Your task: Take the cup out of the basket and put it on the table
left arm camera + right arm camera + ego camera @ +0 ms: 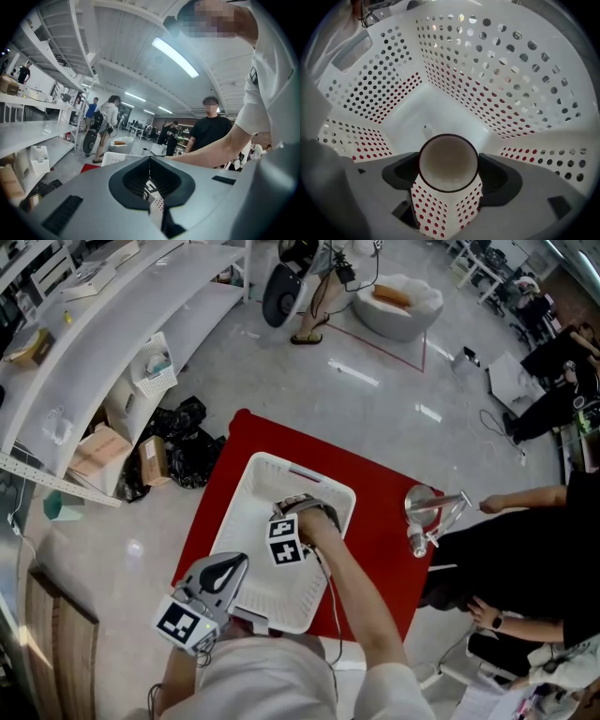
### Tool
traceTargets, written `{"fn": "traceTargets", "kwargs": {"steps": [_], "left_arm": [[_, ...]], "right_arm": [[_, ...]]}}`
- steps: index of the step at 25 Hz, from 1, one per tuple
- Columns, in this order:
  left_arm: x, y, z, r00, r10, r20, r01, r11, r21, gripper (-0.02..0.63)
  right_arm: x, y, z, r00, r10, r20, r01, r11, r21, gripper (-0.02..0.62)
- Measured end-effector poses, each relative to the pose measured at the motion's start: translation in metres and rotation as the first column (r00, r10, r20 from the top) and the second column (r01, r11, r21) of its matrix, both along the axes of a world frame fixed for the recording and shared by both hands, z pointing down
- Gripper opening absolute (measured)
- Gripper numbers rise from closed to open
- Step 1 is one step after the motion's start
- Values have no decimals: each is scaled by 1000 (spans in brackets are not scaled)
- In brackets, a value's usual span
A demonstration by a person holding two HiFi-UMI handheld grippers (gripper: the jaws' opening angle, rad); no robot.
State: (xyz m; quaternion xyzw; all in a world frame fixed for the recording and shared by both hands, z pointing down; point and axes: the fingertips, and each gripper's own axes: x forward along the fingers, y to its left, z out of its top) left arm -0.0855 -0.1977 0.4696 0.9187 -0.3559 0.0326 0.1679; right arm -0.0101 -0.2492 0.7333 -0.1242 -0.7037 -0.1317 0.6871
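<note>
A pale cup with a dark rim (448, 161) lies in the white perforated basket (501, 70), its mouth turned toward the right gripper view's camera. My right gripper (448, 177) is down inside the basket with its jaws wide, one on each side of the cup; I see no pad pressing on it. In the head view this gripper (302, 510) and the hand holding it hide the cup inside the basket (246, 486). My left gripper (236, 565) hovers over the basket's near left corner. Its jaws (150, 161) are together with nothing between them, pointing up toward the room.
The basket stands on a red table (384, 498). At the table's right side a seated person in black holds a shiny metal utensil (424, 510) over the edge. White shelves (112, 324) and boxes (98, 451) stand to the left.
</note>
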Motion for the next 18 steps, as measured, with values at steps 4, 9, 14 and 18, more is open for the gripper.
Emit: {"fn": "traceTargets", "kwargs": {"steps": [4,9,14,18], "left_arm": [[2,-1,2,1000,2,2,-2,1000,-4,11],[2,-4,0,1000,7,2,-7,1000,1,11],[2,-5,0,1000,9,5,-9,1000,-2,11],[1,-7,1,1000,12,6,-12,1000,-2,11]], "right_arm": [[1,1,0,1000,18,1,-18,1000,-1,393],[0,3,-3,998,62,4,-62,998,-31,393],[-6,8,-8,996,88,27,-86,995,-48,393],[-10,10,-18,992,113,60,-109,992,-59,393]]}}
